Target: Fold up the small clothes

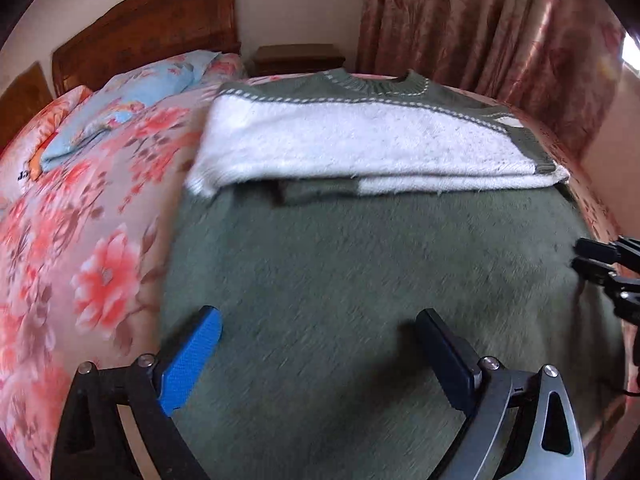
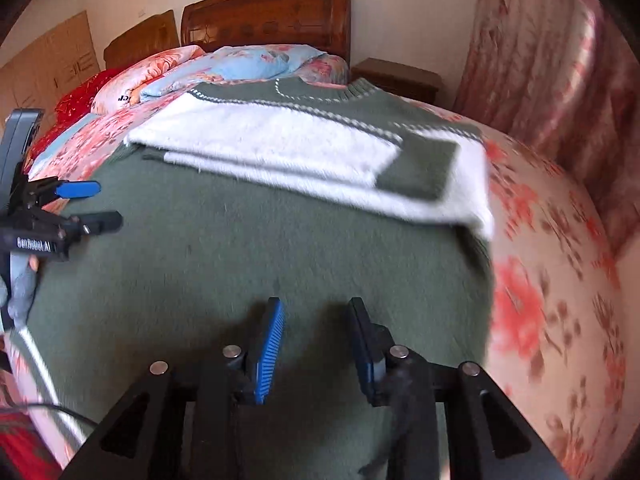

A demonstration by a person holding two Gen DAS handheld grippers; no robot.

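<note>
**Green-and-white sweater half folded on the floral bed**

The fuzzy dark-green knit sweater (image 1: 360, 280) lay flat on the pink floral bedspread (image 1: 80, 240), its white sleeves (image 1: 340, 140) folded across the chest below the ribbed collar. Bare bedspread flanked both side edges. The left gripper (image 1: 316, 344) hovered spread wide, empty; the right gripper (image 2: 316, 344) stood narrowly parted, empty. White lettering on the left tool in the right view was too blurred to read.

The left gripper (image 1: 318, 316) hovers with jaws wide apart over a green sweater (image 1: 360, 264) spread on the bed (image 1: 80, 240), white sleeves (image 1: 352, 140) folded across its chest.
</note>
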